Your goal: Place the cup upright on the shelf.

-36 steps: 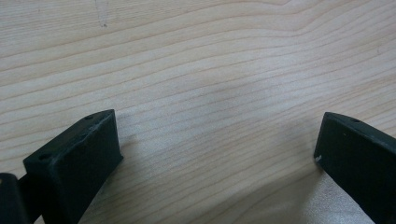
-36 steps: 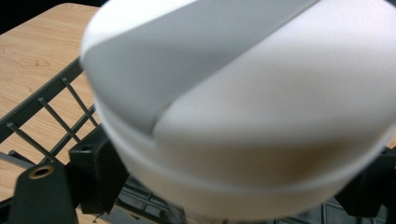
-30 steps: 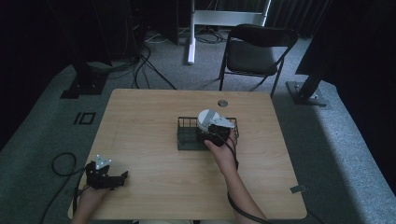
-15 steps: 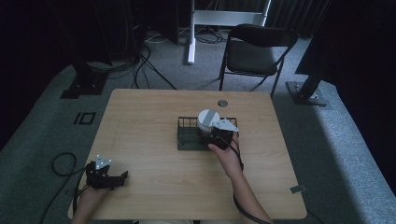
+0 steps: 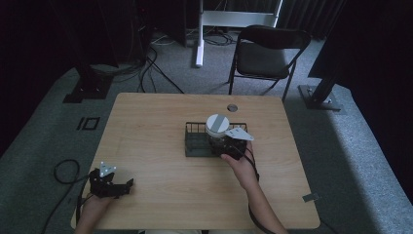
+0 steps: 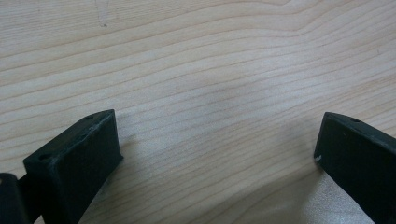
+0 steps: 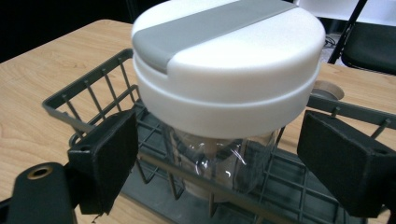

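Backing off a little toward the person, the right gripper [image 7: 219,158] has its jaws wide apart, holding nothing. The jar [image 7: 229,88] with the white lid stands in the wire basket [image 5: 195,141]. It looks let go. The left gripper [image 5: 108,184] rests open on the table [image 5: 146,122], far off.

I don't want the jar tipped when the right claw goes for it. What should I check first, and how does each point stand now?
1. Right claw open: ok, its jaws stand apart on either side of the jar.
2. Jar upright in the wire basket: ok.
3. Lid seated on the jar: ok, looks level.
4. Jaws touching the jar: cannot tell; a gap shows on both sides.
5. Left claw out of the way: ok, open near the table corner.
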`<state>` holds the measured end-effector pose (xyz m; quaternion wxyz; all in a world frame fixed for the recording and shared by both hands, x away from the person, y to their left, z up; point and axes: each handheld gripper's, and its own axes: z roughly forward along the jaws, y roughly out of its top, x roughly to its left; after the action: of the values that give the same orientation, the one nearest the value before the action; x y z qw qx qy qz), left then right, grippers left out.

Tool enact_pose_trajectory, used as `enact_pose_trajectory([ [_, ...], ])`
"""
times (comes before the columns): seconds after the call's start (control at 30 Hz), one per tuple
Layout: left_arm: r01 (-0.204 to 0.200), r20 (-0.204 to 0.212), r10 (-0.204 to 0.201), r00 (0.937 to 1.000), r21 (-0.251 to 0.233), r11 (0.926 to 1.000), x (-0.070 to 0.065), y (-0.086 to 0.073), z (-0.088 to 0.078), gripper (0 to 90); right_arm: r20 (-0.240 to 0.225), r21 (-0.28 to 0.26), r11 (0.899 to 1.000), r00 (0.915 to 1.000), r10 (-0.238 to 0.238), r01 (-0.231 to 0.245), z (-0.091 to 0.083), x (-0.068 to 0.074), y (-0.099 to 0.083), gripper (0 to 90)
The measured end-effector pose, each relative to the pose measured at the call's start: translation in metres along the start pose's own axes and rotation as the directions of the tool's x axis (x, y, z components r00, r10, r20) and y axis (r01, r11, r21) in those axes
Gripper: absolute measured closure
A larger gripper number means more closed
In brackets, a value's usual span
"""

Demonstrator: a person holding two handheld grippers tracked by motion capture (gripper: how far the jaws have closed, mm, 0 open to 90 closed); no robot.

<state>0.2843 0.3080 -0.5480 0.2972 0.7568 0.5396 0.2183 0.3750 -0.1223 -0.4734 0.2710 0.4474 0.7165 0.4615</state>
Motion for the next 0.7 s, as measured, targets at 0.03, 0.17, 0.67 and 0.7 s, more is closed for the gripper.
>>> enact_pose_trajectory([
  [0.03, 0.0, 0.0, 0.0, 1.0, 0.0, 1.0, 0.0, 0.0, 0.0, 0.5, 0.0, 0.0, 1.0, 1.0, -0.002, 0.002, -0.002, 0.0, -0.001, 12.4],
  [0.17, 0.001, 0.0, -0.001, 1.0, 0.0, 1.0, 0.0, 0.0, 0.0, 0.5, -0.001, -0.007, 1.0, 0.9999, -0.011, 0.011, -0.009, 0.001, -0.004, 12.5],
  [0.67, 0.0, 0.0, 0.0, 1.0, 0.0, 1.0, 0.0, 0.0, 0.0, 0.5, 0.004, -0.017, 1.0, 0.9997, -0.024, 0.024, -0.037, -0.01, -0.018, 12.5],
  [0.7, 0.0, 0.0, 0.0, 1.0, 0.0, 1.0, 0.0, 0.0, 0.0, 0.5, 0.003, -0.016, 1.0, 0.9997, -0.023, 0.024, -0.039, -0.011, -0.02, 12.5],
])
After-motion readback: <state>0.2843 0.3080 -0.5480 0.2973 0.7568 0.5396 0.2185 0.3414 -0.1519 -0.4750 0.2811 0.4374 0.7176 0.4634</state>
